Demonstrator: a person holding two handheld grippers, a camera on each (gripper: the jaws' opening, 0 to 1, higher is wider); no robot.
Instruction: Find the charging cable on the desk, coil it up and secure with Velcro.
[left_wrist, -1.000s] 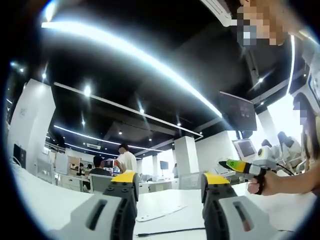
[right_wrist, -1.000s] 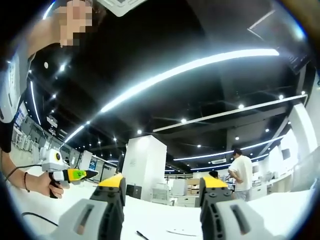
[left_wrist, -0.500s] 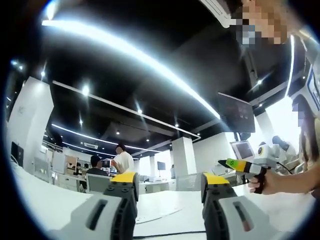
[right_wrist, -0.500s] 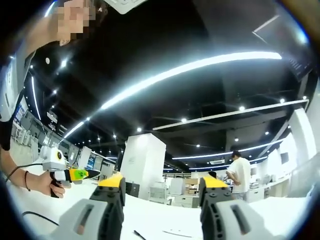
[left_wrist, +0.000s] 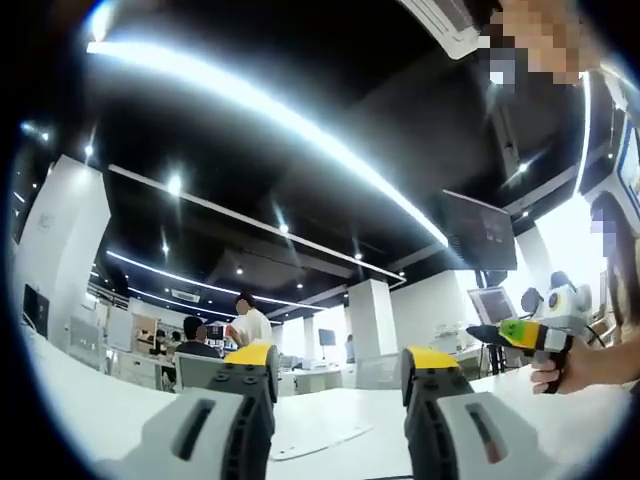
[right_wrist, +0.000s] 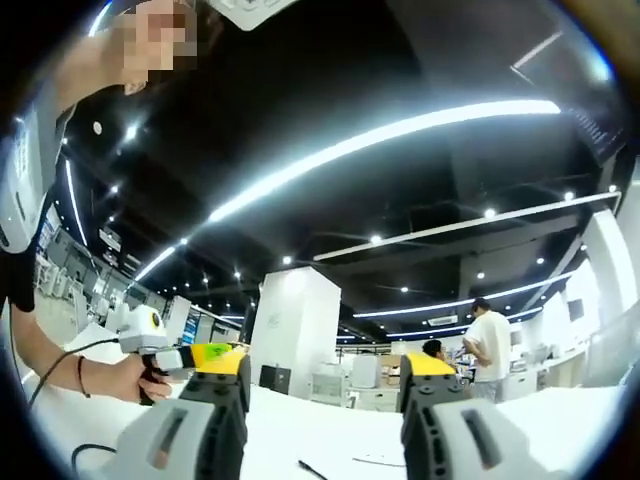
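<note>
Both your grippers are raised and aimed level over the white desk (left_wrist: 110, 420). The left gripper (left_wrist: 335, 372) and right gripper (right_wrist: 322, 378) each have jaws wide apart, gripping nothing. A thin dark cable end (right_wrist: 312, 469) lies slanted on the desk near your right jaws.

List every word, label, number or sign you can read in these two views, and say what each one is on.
No text can be read in either view.
Green sticker on the right gripper, seen from the left gripper view: a mark, too small to read.
Green sticker on the left gripper, seen from the right gripper view: too blurred to read.
Hanging screen: dark, nothing legible.
</note>
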